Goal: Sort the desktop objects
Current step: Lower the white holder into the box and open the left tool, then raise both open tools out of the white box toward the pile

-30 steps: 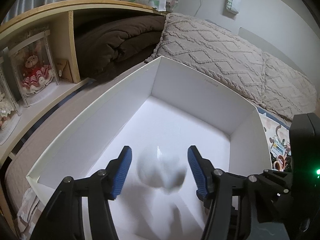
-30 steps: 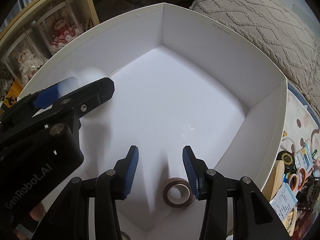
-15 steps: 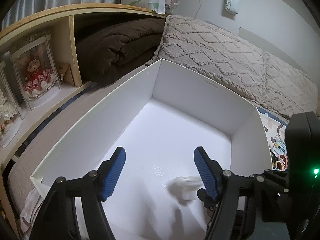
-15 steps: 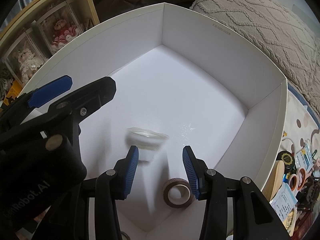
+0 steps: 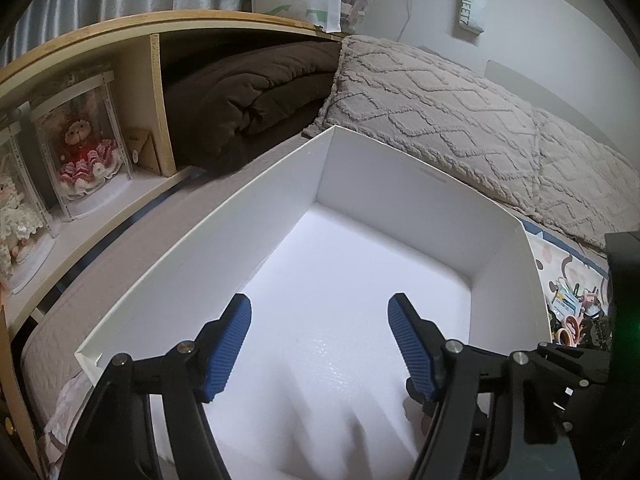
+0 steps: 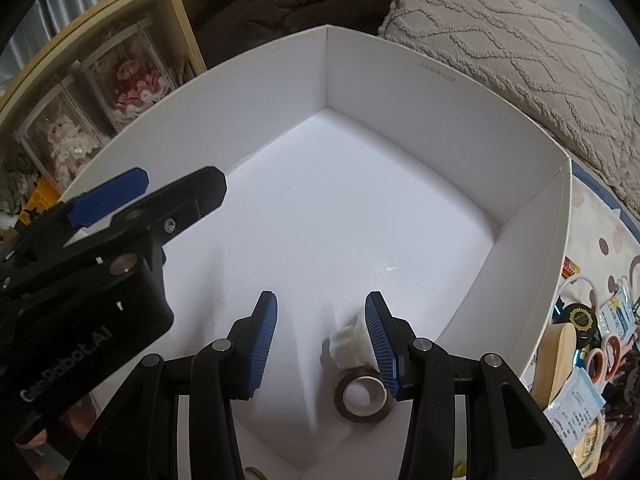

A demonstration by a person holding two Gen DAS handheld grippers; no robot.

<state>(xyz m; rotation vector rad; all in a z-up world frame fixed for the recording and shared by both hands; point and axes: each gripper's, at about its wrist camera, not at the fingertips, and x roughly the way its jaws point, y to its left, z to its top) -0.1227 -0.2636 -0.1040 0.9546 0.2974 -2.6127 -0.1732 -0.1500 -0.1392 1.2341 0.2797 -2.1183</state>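
Your left gripper (image 5: 320,340) let go of white cup (image 6: 349,342), jaws spread wider now. Cup dropped into white box (image 6: 532,280), landed on its side touching tape roll (image 6: 362,394).

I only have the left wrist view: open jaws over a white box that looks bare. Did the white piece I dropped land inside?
Observer: Yes. In the right wrist view the white piece lies on the box floor, near the front.
Operator: Anything else in there?
Observer: A brown tape roll lies just in front of it; whether they touch I cannot tell.
Operator: Where is the right gripper?
Observer: The right gripper is open above the box, its right finger overlapping the piece in the image.
Operator: What is left to sort?
Observer: More tape rolls and packets lie outside, right of the box.
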